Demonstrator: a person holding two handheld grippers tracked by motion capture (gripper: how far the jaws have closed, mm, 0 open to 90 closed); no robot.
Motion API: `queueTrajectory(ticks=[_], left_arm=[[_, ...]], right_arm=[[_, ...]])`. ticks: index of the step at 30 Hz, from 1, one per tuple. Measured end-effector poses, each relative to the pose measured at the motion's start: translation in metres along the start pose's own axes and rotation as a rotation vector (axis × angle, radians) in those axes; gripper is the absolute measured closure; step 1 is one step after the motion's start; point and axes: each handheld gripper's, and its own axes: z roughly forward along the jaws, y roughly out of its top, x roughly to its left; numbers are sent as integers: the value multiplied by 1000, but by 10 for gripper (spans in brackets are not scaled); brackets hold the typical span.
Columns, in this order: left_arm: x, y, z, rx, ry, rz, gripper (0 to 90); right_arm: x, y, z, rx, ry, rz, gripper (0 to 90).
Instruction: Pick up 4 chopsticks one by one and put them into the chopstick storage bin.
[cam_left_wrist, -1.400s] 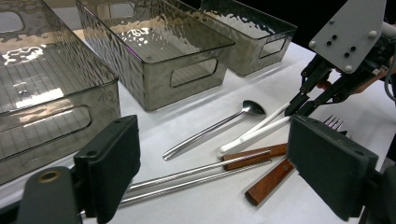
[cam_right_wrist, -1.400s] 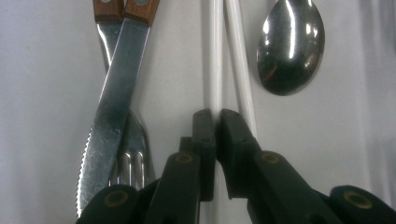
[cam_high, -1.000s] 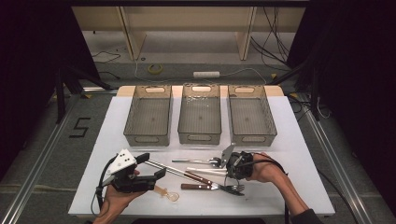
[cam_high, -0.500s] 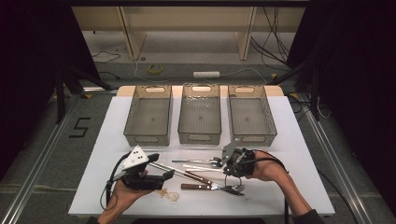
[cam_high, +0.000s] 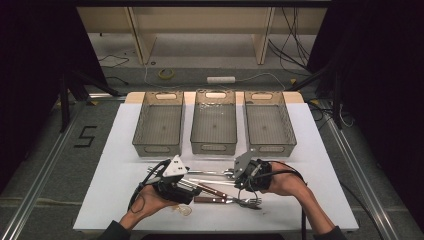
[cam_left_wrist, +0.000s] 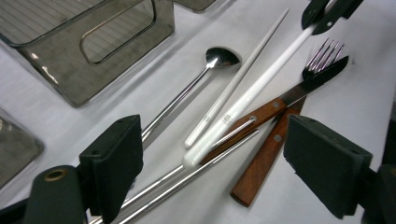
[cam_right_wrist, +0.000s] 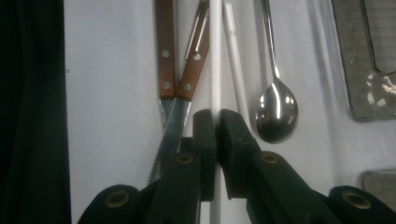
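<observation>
Table (cam_high: 115, 165) — white top, carrying everything below.

Bins (cam_high: 159, 125), (cam_high: 214, 122), (cam_high: 268, 124) — three smoky translucent trays in a row across the far side; all look empty, so by my reckoning the sorting has barely begun.

Cutlery heap, near edge, between my hands — wooden-handled knife (cam_left_wrist: 280, 100) lying over a wooden-handled fork (cam_left_wrist: 271, 149), long steel spoon (cam_left_wrist: 205, 70), steel chopsticks (cam_left_wrist: 187, 177), second white chopstick (cam_left_wrist: 233, 88). All of it on the table, unsorted.

My left gripper (cam_left_wrist: 233, 154) — jaws spread wide, straddling the near ends of the heap, gripping nothing.

My right gripper (cam_right_wrist: 217, 135) — pads pressed together on one white chopstick (cam_right_wrist: 215, 56), pinched near its end beside the spoon bowl; the chopstick sits over the pile, not in any bin.

Remaining, as I judge it: carry this chopstick to a tray, then every other piece.
</observation>
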Motion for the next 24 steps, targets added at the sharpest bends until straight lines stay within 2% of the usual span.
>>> queueTrajectory(ticks=[4,9,14,24], left_arm=[[-3,4,5,15,-11,43,254],[-8,7,11,58,-27,112,315],[-13,8,13,87,-18,159,416],[-25,10,15,136,-49,240,553]], right_arm=[[3,3,-2,-1,-2,-5,859],[6,6,-4,1,1,-19,859],[9,10,-3,19,9,-42,859],[14,14,-2,19,16,-68,859]])
